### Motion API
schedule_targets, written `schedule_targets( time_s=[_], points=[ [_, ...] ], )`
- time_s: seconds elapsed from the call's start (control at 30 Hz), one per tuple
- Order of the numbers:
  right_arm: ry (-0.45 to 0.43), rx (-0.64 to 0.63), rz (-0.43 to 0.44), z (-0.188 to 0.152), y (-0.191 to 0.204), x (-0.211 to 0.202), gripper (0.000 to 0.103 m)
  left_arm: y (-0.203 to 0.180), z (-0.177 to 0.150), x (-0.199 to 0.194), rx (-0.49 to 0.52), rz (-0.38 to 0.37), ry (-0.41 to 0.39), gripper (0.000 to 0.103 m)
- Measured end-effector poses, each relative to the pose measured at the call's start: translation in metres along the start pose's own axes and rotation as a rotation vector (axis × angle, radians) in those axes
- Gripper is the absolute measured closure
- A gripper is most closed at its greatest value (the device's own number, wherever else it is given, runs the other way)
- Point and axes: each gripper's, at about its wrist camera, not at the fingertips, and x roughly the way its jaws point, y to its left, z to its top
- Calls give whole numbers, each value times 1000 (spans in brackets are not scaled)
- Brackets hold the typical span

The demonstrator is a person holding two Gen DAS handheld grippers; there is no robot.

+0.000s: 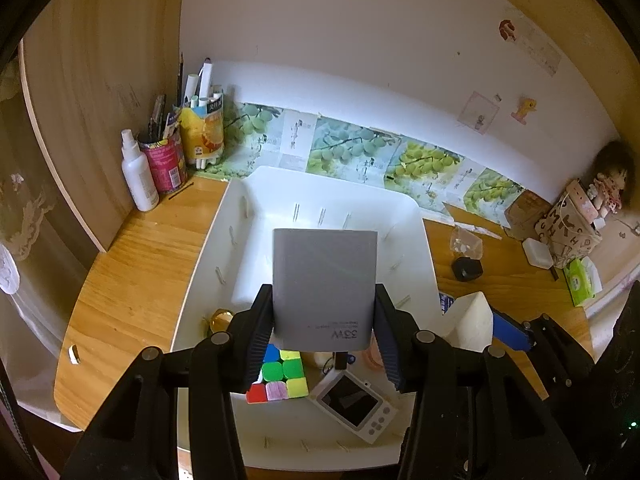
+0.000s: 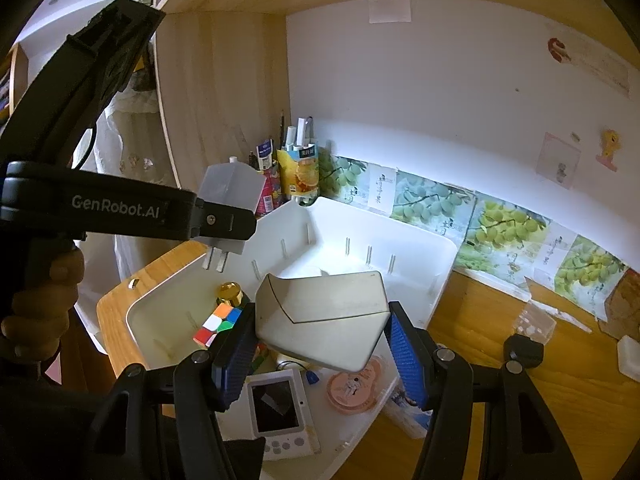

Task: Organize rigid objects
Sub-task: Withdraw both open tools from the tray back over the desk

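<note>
Placing is the step in hand. White bin (image 1: 424, 248) stands on the bench (image 1: 132, 264) toward its back edge. Left hand-held gripper (image 1: 324, 332) clamps a grey charger (image 1: 325, 280) over the bin; right hand-held gripper (image 2: 320, 344) clamps a beige box (image 2: 324, 320) there too. Next, I think, each must go down to a free spot beside the cube (image 1: 280, 376) and let go. Only the right view shows the charger's prongs (image 2: 214, 260) and the person's hand (image 2: 36, 312).

A grey charger (image 1: 325, 288) at the centre of the left wrist view bears "33W", printed upside down near its lower edge. At middle left of the right wrist view, the left gripper's (image 2: 218, 220) black body reads "GenRobot.AI".
</note>
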Motion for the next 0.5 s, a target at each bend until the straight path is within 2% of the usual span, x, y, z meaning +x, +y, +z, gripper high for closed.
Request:
schedule_targets(
  time_s=[0.03,0.1,0.17,0.5],
  points=[
    [2,5,-1,-1,-1,-1,34,-1,0,0,0,-2,1,51],
    [-2,5,-8,-1,-1,-3,28,-3,-1,-4,4,-9,-17,38],
    [-5,4,-11,-1,-1,-4,28,-5,-1,-10,6,-13,-43,30],
    [-11,7,-21,-4,-3,-13,27,-11,-5,-22,-9,5,-81,29]
  ],
)
